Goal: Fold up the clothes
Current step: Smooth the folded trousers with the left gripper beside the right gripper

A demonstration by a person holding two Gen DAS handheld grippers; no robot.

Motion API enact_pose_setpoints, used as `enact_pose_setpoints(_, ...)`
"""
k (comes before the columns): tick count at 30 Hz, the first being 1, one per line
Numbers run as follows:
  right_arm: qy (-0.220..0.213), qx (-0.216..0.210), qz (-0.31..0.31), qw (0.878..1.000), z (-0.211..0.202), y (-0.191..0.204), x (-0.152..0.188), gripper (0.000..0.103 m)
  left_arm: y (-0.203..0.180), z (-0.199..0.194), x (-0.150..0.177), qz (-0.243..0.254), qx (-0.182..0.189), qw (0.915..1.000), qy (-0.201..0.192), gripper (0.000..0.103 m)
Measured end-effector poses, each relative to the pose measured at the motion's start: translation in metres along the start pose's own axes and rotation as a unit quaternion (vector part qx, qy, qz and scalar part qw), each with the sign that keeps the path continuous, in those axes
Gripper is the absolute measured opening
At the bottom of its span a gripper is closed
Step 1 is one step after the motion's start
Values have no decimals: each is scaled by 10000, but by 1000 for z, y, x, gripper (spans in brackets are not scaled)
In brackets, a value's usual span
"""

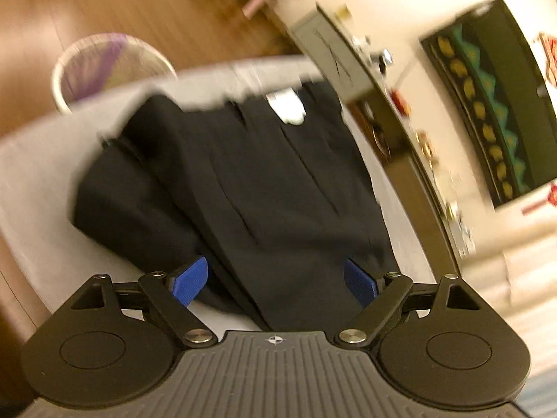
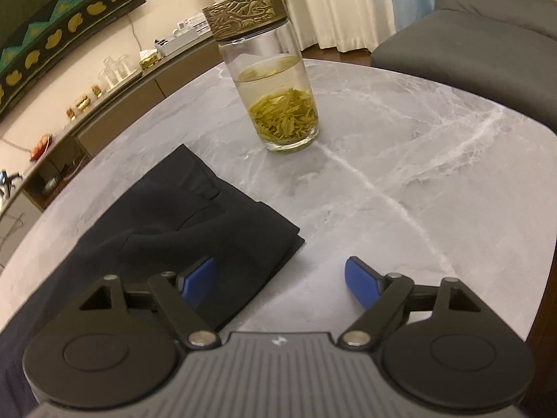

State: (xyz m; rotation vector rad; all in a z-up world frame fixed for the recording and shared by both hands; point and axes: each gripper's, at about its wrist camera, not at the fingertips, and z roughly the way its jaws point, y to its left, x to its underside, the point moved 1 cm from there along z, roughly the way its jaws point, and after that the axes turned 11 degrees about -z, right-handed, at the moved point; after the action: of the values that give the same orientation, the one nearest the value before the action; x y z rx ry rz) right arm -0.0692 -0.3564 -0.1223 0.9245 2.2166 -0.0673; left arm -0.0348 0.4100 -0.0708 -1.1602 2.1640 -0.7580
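Observation:
A black garment (image 1: 243,181) lies partly folded on the grey marble table (image 1: 31,181), with a white label (image 1: 287,106) at its far end. My left gripper (image 1: 275,280) is open just above the garment's near edge, its blue fingertips (image 1: 189,278) on either side of the cloth. In the right wrist view the same garment (image 2: 181,219) lies at lower left on the table (image 2: 400,160). My right gripper (image 2: 280,282) is open and empty over the garment's right corner, its left fingertip (image 2: 198,280) over cloth, the right one over bare marble.
A glass tea jar (image 2: 275,80) with a bronze lid stands on the table beyond the garment. A dark sofa (image 2: 470,45) is at the far right. A low cabinet (image 2: 115,104) with small items runs along the wall. A white bin (image 1: 108,66) stands on the floor.

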Motion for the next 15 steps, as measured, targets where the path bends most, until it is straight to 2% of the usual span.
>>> enact_pose_setpoints(3, 21, -75, 67, 9999, 2, 0, -2, 84, 1, 24, 8, -6, -368, 9991, 226, 87)
enact_pose_setpoints(5, 28, -115, 119, 9999, 2, -1, -2, 84, 4, 36, 8, -70, -569, 9981, 202, 87)
enact_pose_setpoints(6, 32, -136, 147, 9998, 2, -1, -2, 84, 4, 40, 8, -90, -480, 9987, 120, 91)
enact_pose_setpoints(9, 33, -185, 192, 9996, 2, -2, -3, 84, 4, 47, 5, -294, -343, 9989, -78, 91)
enact_pose_setpoints(10, 29, -193, 195, 9996, 3, -3, -3, 84, 4, 47, 5, -325, -326, 9988, -162, 89)
enact_pose_setpoints(13, -9, -213, 230, 9995, 2, -6, -2, 84, 1, 44, 3, -356, -217, 9984, -373, 76)
enact_pose_setpoints(15, -51, -247, 336, 9991, -2, -10, 1, 84, 0, 45, 3, -367, -92, 9986, -375, 76)
